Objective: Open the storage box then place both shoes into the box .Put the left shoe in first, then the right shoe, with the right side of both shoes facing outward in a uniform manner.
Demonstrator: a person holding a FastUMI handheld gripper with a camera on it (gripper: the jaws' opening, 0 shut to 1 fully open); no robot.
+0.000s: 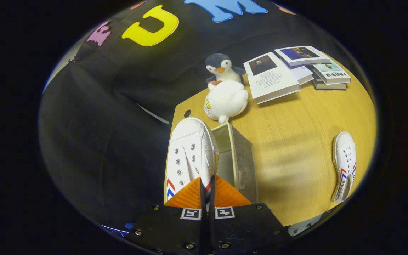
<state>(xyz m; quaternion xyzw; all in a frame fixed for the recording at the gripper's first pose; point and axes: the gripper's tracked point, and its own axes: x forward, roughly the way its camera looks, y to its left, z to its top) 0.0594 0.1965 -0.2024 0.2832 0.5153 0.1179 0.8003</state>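
1. Gripper view: your hand-held gripper (207,193) has its orange fingers (190,196) nearly together, pinched on the rear edge of the white canvas sneaker (189,156). You're carrying it toe-forward, hanging over the near edge of the counter (289,141), just beside the open storage box (237,156), probably so it can swing over and drop in.
2. The second sneaker (345,164) lies well apart on the counter, waiting its turn.
3. Beyond the box sit a white plush (227,101) and a penguin plush (221,67), then a pile of books (296,69).
4. Writing: book covers have text, too small to read. Red-blue chevrons on both sneakers, no readable brand.
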